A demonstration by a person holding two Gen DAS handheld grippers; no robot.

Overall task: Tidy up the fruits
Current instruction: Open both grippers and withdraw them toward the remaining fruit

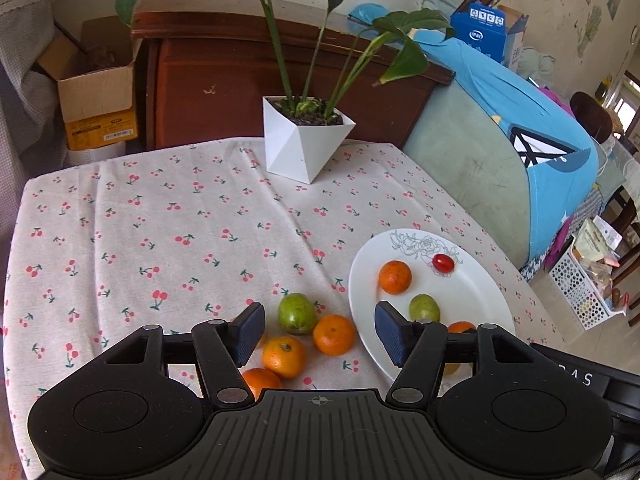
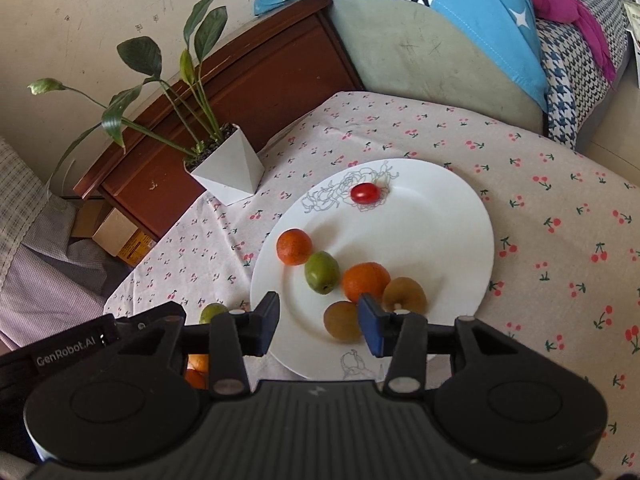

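A white plate (image 2: 448, 216) holds a cherry tomato (image 2: 365, 193), two oranges (image 2: 294, 247), a green fruit (image 2: 321, 272) and two kiwis (image 2: 343, 320). It also shows in the left wrist view (image 1: 472, 292). On the cloth left of the plate lie a green fruit (image 1: 297, 313) and three oranges (image 1: 334, 335). My left gripper (image 1: 320, 334) is open and empty above these loose fruits. My right gripper (image 2: 318, 322) is open and empty above the plate's near edge, one pad next to a kiwi.
A white angular pot with a green plant (image 1: 306, 138) stands at the table's far edge. A brown wooden cabinet (image 1: 224, 76) is behind it, a cardboard box (image 1: 98, 92) to its left, a cushioned seat with blue cloth (image 1: 516, 120) to the right.
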